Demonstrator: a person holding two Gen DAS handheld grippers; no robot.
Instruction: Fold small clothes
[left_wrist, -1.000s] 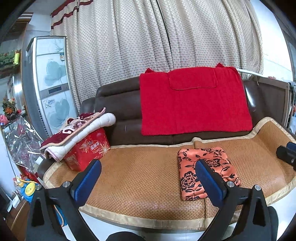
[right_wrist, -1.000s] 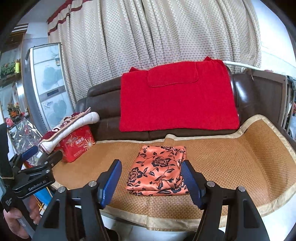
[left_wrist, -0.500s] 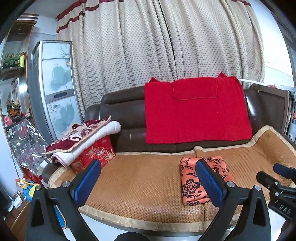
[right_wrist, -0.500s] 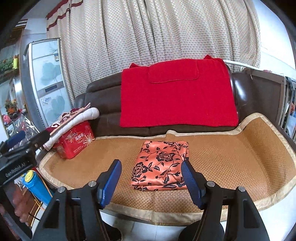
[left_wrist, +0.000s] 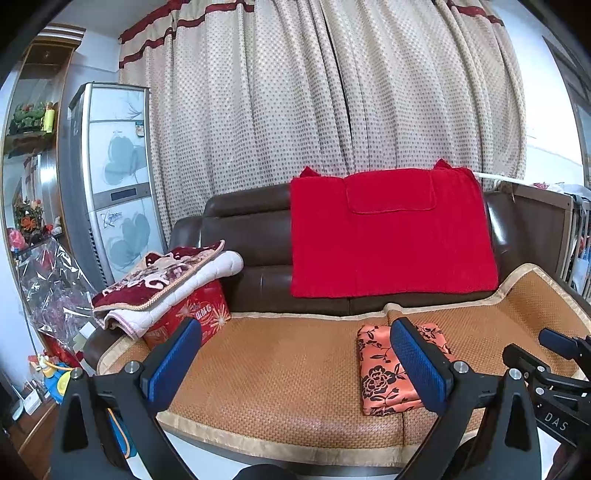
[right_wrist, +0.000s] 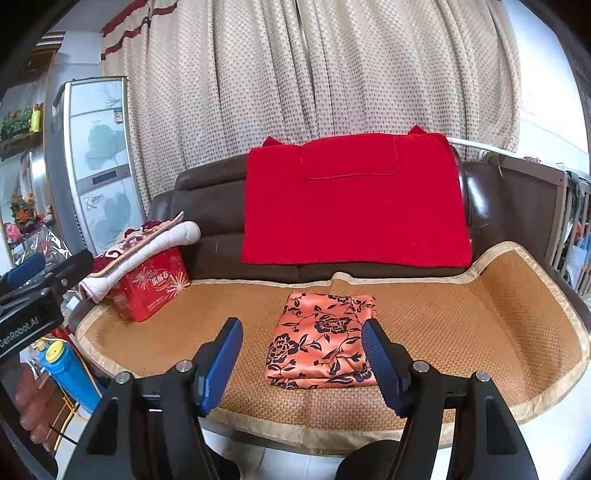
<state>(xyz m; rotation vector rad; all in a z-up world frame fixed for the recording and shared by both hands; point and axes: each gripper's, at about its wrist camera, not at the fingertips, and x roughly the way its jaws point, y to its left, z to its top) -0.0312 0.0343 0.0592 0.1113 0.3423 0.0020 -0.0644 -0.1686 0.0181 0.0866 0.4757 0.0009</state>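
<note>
Both tools stood released, empty: the left tool (left_wrist: 291, 354) hid part of the folded floral cloth (right_wrist: 320, 339); the right tool (right_wrist: 301, 363) framed it

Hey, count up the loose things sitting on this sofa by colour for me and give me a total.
Plain red: 1, the red towel-like cloth draped over the backrest
Red printed: 1, the red printed box
Orange with black flowers: 1, the folded floral cloth
Maroon and white: 1, the folded quilted blanket atop the box
Total: 4
</note>
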